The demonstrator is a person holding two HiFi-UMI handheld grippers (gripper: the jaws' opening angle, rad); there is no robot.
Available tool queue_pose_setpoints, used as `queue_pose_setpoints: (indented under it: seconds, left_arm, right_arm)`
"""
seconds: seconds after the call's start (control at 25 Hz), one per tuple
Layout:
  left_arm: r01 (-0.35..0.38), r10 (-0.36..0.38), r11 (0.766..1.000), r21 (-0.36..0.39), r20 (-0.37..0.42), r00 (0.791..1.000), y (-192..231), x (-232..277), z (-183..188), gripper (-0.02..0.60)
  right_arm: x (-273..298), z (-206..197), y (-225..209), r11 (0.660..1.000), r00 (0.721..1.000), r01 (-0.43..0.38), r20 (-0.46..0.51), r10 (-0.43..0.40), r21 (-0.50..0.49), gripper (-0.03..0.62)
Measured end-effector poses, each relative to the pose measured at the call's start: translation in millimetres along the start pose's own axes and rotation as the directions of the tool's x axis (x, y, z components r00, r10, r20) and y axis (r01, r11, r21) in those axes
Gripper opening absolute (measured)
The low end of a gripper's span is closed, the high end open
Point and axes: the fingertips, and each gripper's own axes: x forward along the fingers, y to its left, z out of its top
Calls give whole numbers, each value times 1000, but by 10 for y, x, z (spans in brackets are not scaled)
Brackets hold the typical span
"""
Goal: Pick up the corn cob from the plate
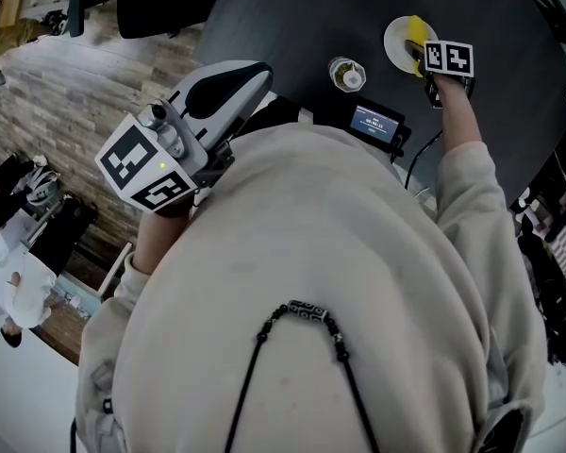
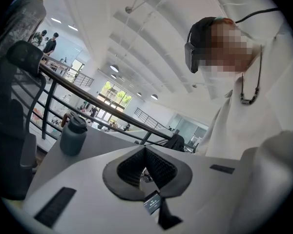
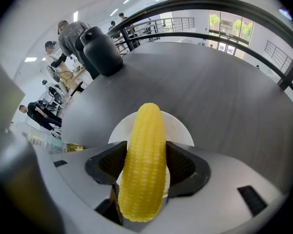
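The yellow corn cob (image 3: 144, 165) stands lengthwise between the dark pads (image 3: 183, 165) of my right gripper (image 3: 145, 162), which press on both its sides. Behind it shows the small white plate (image 3: 178, 128) on the dark round table. Whether the cob still rests on the plate I cannot tell. In the head view the right gripper (image 1: 423, 57) points steeply down over the plate (image 1: 394, 43), with the cob (image 1: 416, 32) yellow beside its marker cube. My left gripper (image 1: 255, 78) is held near the body, off the table, its tips (image 2: 145, 152) together with nothing between them.
A clear bottle (image 1: 346, 74) and a small device with a lit screen (image 1: 375, 123) sit on the table near its front edge. A dark flask (image 3: 101, 50) stands at the far side. Railings and people are beyond the table.
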Motion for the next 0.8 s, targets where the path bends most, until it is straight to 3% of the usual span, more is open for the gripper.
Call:
queue_pose_setpoints:
  seconds: [0.2, 0.44, 0.8]
  left_arm:
    - [51, -51, 998, 31, -10, 999, -57, 107, 40, 3]
    - [151, -149, 987, 63, -27, 988, -178, 314, 128, 3]
    - [309, -301, 942, 128, -78, 950, -466, 659, 200, 3]
  right_arm:
    - [-285, -27, 31, 999, 996, -33, 83, 29, 39, 262]
    - [-722, -112, -110, 994, 986, -14, 169, -5, 112, 261]
    - [-1238, -692, -377, 965, 967, 21, 239, -85, 262, 262]
